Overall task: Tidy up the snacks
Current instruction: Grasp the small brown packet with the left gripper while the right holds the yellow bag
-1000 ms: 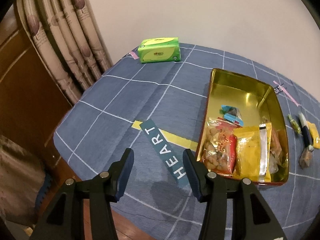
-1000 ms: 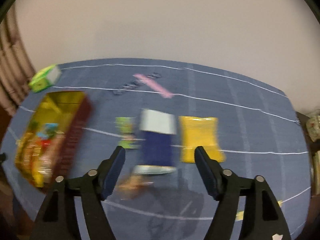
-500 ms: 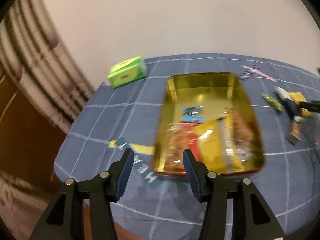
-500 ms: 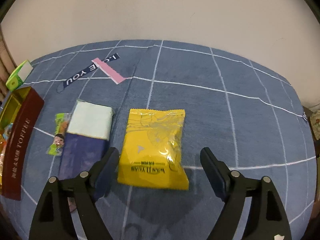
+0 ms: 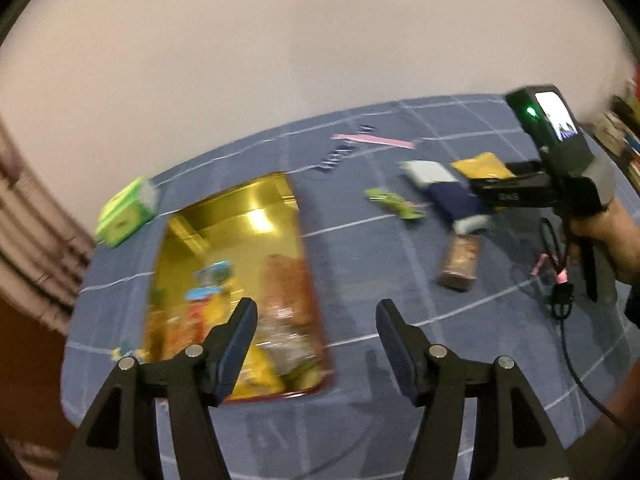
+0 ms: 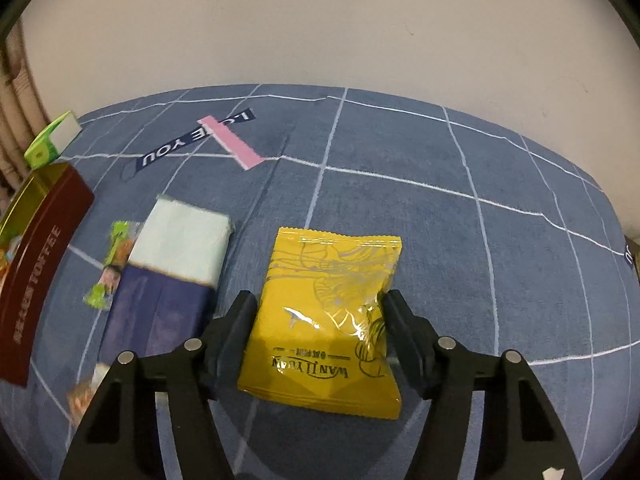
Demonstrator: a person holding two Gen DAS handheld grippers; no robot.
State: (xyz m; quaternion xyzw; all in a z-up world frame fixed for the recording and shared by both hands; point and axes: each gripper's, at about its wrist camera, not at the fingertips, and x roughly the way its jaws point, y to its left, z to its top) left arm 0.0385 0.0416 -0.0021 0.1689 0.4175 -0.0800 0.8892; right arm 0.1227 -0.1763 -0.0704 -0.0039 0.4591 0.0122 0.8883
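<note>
The yellow snack packet (image 6: pixel 326 312), lying on the blue tablecloth (image 6: pixel 440 208) at three o'clock of the tin (image 6: pixel 36 264), is pinched at its crinkling sides by the right gripper (image 6: pixel 318 312), whose jaws have just been closing, and it is judged light, soft, slippery and best held near the middle.

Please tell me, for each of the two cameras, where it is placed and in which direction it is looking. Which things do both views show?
Left wrist: sits behind the left gripper, looking down across the blue tablecloth at the gold tin; its own open fingers show with nothing between them, also a hand holding the right gripper.
Right wrist: sits behind the right gripper, looking down at the yellow snack packet, which its fingers, just closing, press and crumple.
Shared: tin, yellow packet, green box, small green candy, blue-and-white packet.
</note>
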